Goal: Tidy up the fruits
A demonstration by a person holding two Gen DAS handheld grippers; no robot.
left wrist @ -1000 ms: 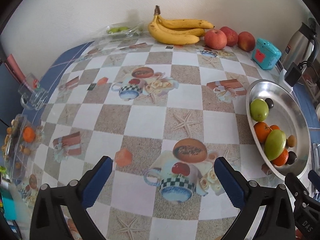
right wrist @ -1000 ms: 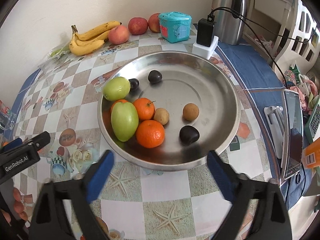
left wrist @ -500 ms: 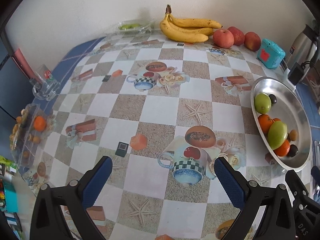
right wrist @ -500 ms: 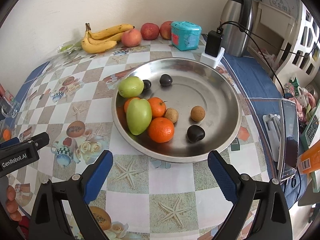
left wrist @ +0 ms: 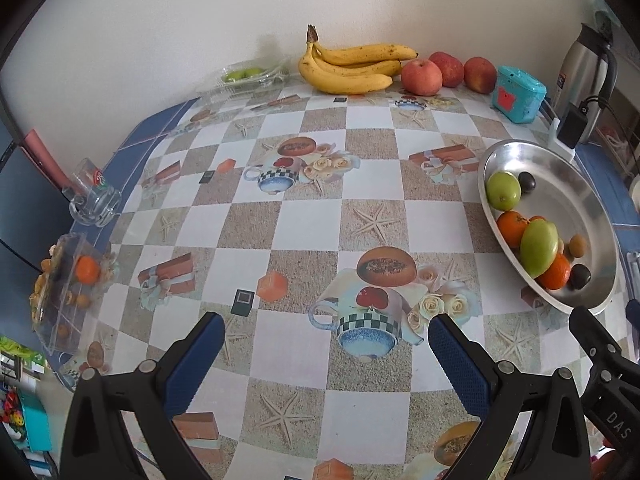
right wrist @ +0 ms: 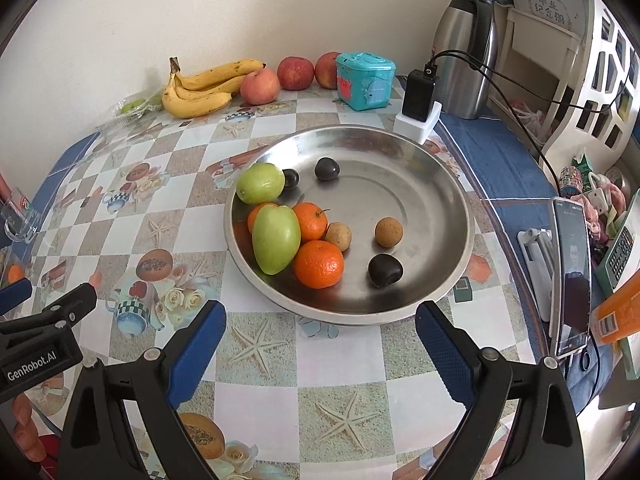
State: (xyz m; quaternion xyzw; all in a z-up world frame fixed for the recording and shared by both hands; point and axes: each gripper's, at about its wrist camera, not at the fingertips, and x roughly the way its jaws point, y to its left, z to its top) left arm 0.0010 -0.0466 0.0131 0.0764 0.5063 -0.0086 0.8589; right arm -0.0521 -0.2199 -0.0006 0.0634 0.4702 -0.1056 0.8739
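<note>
Both claws hung spread and empty over the tabletop (right wrist: 344,368). The right claw (right wrist: 320,344) sat just short of the steel dish (right wrist: 440,200); the left claw (left wrist: 326,354) had that dish ahead to its right, its far rim partly cut off by the fisheye edge. In the dish, a third orange (right wrist: 258,214) hid mostly behind the long green fruit (right wrist: 276,238), whose long axis ran away from the right claw. Farthest off, by the wall, the bananas (left wrist: 352,68) lay crosswise, stems left, beside three apples (left wrist: 422,77)
</note>
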